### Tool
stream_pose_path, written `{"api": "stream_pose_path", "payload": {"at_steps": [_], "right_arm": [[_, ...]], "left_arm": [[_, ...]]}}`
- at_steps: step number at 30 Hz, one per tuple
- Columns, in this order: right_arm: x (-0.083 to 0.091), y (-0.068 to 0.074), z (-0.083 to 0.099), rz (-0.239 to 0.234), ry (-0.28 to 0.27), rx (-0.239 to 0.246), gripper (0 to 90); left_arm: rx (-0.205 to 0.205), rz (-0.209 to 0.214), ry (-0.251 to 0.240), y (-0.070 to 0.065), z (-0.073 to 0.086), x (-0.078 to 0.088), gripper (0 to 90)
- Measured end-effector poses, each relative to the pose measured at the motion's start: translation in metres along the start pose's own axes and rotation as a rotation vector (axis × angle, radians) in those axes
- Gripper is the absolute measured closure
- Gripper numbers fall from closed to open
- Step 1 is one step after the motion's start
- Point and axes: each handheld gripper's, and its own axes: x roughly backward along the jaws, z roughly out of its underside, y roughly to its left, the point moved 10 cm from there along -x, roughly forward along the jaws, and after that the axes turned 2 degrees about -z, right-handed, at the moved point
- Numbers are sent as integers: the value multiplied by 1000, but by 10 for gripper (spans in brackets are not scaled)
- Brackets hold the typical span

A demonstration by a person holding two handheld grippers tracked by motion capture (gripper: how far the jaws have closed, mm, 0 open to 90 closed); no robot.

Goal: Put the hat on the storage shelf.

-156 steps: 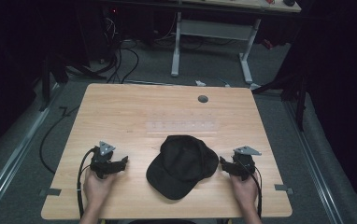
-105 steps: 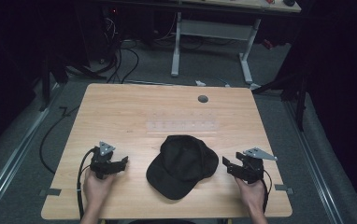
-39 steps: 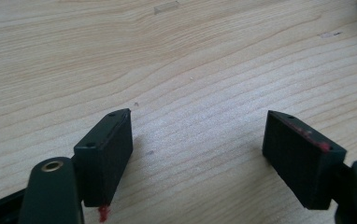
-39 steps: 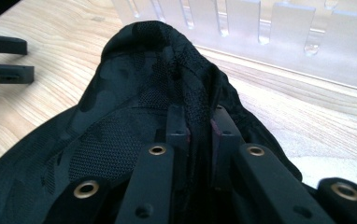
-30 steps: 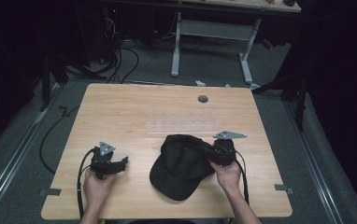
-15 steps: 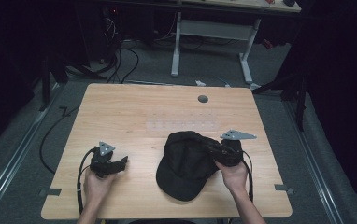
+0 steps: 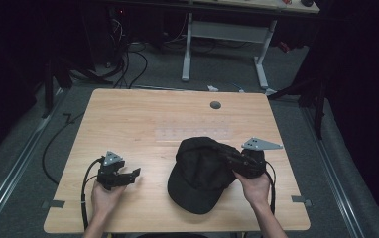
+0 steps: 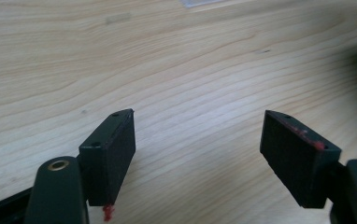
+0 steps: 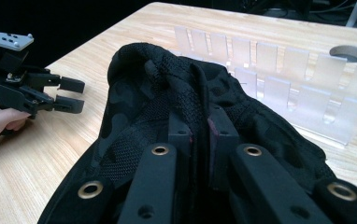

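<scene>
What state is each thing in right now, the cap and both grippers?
Black cap: back edge pinched and lifted, crown bunched, brim on the table.
Right gripper: shut on the cap's fabric.
Left gripper: open, nothing between its jaws, resting low over the wood.
</scene>
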Motion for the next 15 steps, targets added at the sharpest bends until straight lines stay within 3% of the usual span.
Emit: {"api": "stream_pose_path", "payload": {"at_steps": [5, 15], "right_arm": [[4, 3, -2, -10, -9, 7, 828], [5, 7, -2, -26, -13, 18, 828]], "left_arm": [[-23, 82, -7, -19, -8, 5, 261], [-110, 241, 10, -64, -20, 13, 266]]}}
